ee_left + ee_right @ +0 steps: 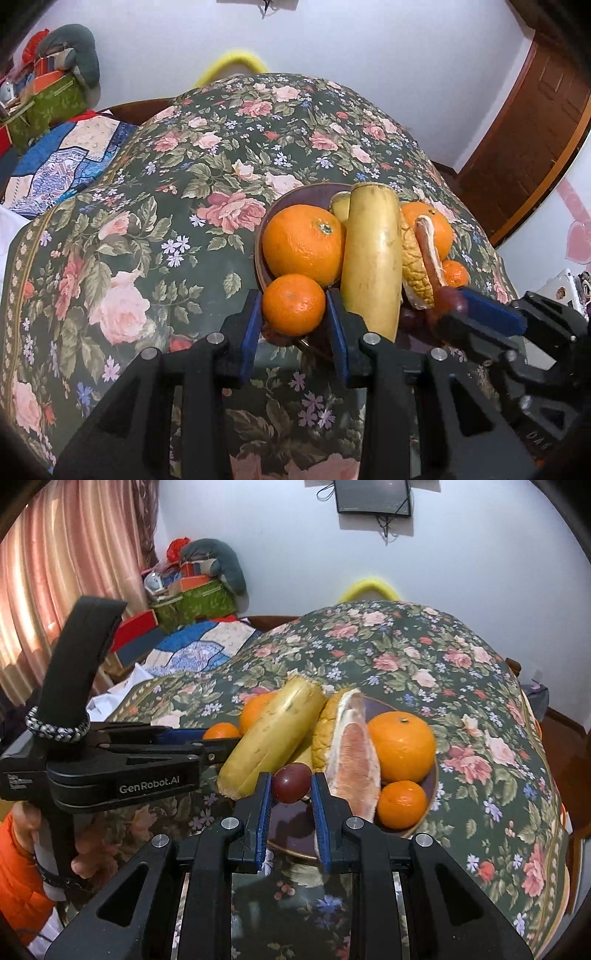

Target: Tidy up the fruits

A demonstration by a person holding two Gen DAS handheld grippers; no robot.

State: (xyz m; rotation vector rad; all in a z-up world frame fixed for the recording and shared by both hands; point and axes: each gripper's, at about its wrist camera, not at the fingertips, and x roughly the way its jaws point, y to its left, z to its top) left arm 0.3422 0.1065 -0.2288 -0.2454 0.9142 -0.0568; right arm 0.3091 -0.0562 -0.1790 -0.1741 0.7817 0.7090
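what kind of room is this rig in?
Likely a home living or dining room: a table under a floral tablecloth, pink curtains, a wall-mounted screen and household clutter against the wall.

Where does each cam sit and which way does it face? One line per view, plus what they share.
Left wrist: on the left gripper, angled down over the floral table; jaws clamp a small mandarin; the right gripper enters at right.
Right wrist: on the right gripper, angled down; jaws clamp a dark grape; the left gripper, a hand and an orange sleeve show at left.
Shared: the fruit plate, pale long fruit, pomelo wedge, big oranges.
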